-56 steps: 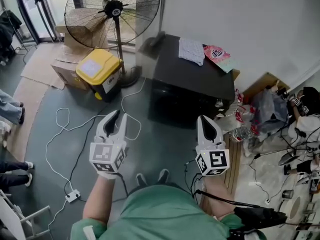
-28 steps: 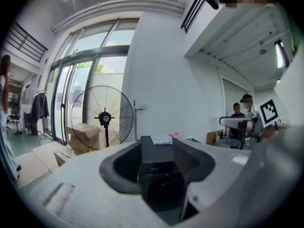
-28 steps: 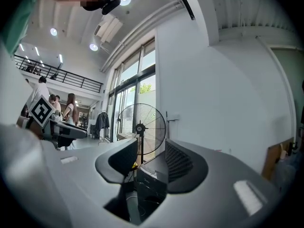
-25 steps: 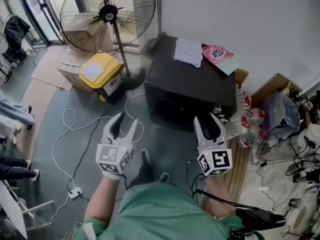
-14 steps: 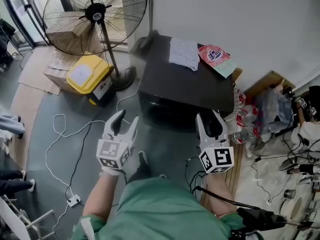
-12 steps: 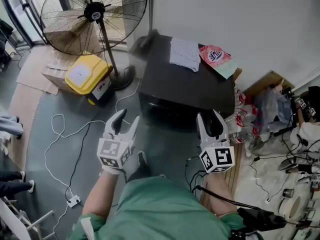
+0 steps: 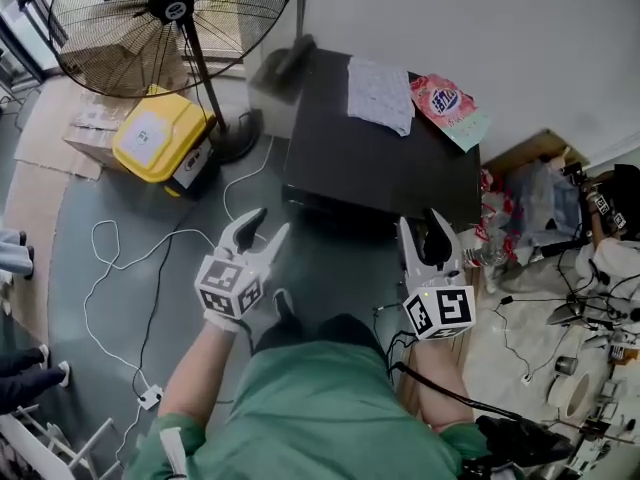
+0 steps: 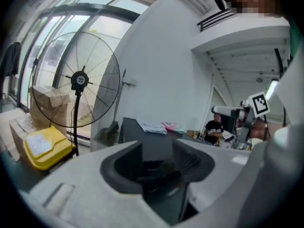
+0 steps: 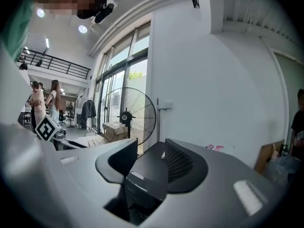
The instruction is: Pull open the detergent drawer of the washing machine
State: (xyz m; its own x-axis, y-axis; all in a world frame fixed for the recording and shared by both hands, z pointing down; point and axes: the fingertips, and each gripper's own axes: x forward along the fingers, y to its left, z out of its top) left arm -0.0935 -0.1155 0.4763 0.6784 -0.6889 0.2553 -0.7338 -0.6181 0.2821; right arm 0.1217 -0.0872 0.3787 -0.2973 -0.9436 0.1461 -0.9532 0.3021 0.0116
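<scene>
The black washing machine (image 7: 385, 158) stands against the white wall, seen from above; its front face is steeply foreshortened and I cannot make out the detergent drawer. My left gripper (image 7: 265, 226) hangs open over the floor, short of the machine's front left corner and tilted to the right. My right gripper (image 7: 422, 228) is open just before the front right edge. In the left gripper view, the machine (image 8: 147, 144) shows between the jaws of my left gripper (image 8: 156, 163). In the right gripper view, the machine's top front corner (image 9: 142, 172) shows close between the jaws of my right gripper (image 9: 146, 163). Nothing is held.
A white cloth (image 7: 380, 93) and a pink packet (image 7: 445, 103) lie on the machine's top. A standing fan (image 7: 175, 18) and a yellow box (image 7: 160, 138) are to the left. A white cable (image 7: 120, 268) runs over the floor. Bags and bottles (image 7: 530, 218) crowd the right side.
Both grippers have moved closer to the washing machine's front. The left one has sunk and rolled to the right. Both stay open with nothing in them.
</scene>
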